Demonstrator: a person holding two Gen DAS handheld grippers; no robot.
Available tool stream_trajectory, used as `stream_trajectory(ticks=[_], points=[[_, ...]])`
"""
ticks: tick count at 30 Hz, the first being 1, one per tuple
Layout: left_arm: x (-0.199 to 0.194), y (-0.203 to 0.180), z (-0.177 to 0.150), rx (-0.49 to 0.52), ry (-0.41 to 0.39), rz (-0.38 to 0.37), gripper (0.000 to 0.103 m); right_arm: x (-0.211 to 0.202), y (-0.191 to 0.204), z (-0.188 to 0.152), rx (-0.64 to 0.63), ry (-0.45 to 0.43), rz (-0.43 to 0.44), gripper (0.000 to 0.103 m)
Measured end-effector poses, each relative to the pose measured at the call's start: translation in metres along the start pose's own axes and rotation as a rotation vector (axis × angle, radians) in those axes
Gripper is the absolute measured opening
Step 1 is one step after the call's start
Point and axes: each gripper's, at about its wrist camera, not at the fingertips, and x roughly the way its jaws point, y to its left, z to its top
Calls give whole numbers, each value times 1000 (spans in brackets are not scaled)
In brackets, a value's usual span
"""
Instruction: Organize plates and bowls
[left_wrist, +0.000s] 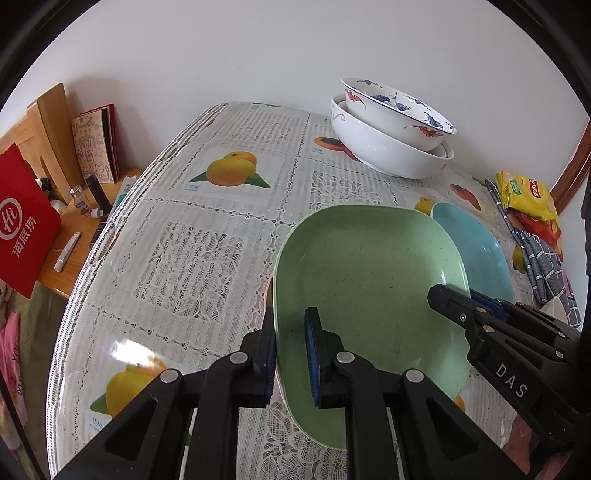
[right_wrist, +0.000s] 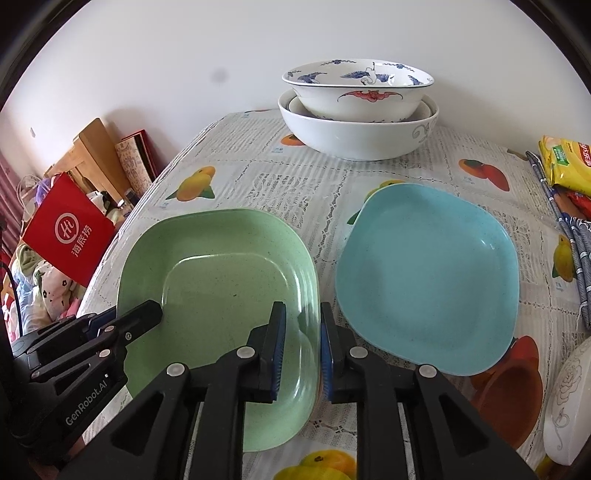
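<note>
Black fingers with blue ribbed pads fill the bottom of both views, and each tool straddles a rim of the pale green, rounded-square speckled plate (left_wrist: 369, 280). Seen from the left wrist, the left tool (left_wrist: 291, 354) has one finger outside the plate's left rim and one inside the well, closed down on that rim. Across the plate the right tool (right_wrist: 303, 350) sits astride the right rim, but a sliver of space shows beside its pads, so it looks loosened rather than pinching. No earlier picture confirms any change.

Under the green plate's edge more rims seem to show, hinting it lies on others; that is hard to tell. It lies flat on the lace-and-fruit-print covered desk (left_wrist: 192, 236), with the light blue plate of the same shape (right_wrist: 428, 280) just beside it, apart from it. At the far edge by the wall, the white bowl painted with blue cranes and red bats (right_wrist: 358, 92) sits nested in a larger plain white bowl (right_wrist: 354, 136).

Judging by its matt speckled look, the green plate is probably a light, stiff plastic or fibre ware: little risk of breaking, somewhat slick. The raised rim is the natural hold, pinched mid-side and kept level. The ceramic bowls are likely heavier, smooth and chippable
</note>
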Motion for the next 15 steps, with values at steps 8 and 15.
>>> stream_trajectory(ticks=[8, 15], points=[[-7, -3, -6, -4, 9, -5, 37, -13, -3, -5, 7, -23, -8, 33], [-24, -10, -9, 8, -16, -4, 44, -34, -8, -17, 4, -39, -13, 44]])
